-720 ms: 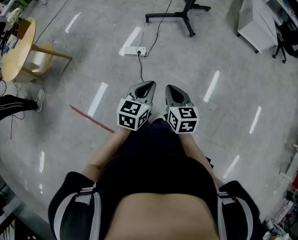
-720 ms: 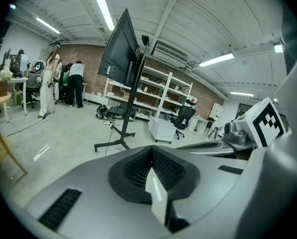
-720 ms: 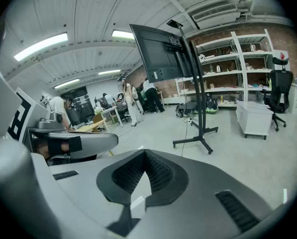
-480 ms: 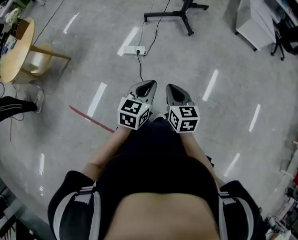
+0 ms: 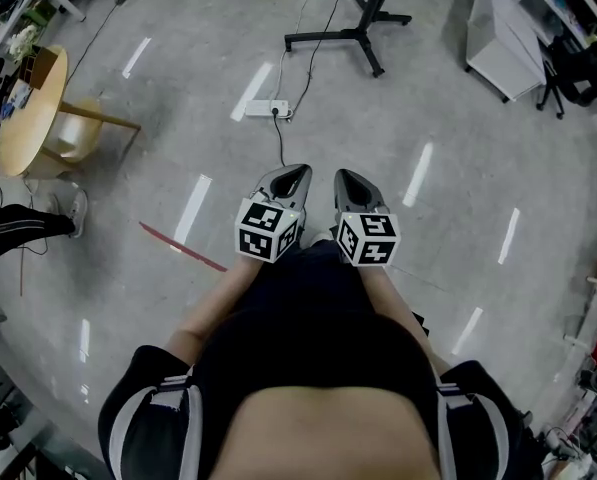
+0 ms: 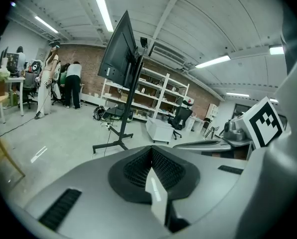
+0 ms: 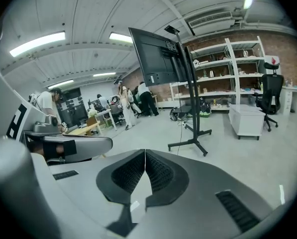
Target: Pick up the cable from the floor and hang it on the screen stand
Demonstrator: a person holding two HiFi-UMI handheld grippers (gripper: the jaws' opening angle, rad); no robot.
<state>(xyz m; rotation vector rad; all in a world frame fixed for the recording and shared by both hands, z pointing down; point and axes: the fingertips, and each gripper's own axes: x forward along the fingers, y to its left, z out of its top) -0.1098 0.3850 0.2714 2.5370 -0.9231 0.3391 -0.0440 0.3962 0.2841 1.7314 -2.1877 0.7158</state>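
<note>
Screen stand (image 5: 361, 34) seemingly nearer (fingers unmoved).

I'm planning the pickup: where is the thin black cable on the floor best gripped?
Probably the straight stretch of the thin black cable beside the white power strip, from above, jaws across it: it lies flat on the grey floor.

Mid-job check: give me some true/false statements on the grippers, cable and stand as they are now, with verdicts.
The left gripper holds the cable. False: its jaws are together on nothing; the cable lies on the floor.
The right gripper is shut and empty. True.
The cable meets a white power strip. True.
The screen stand is behind the person. False: it stands ahead, beyond the power strip.
A round wooden table stands to the person's left. True.
</note>
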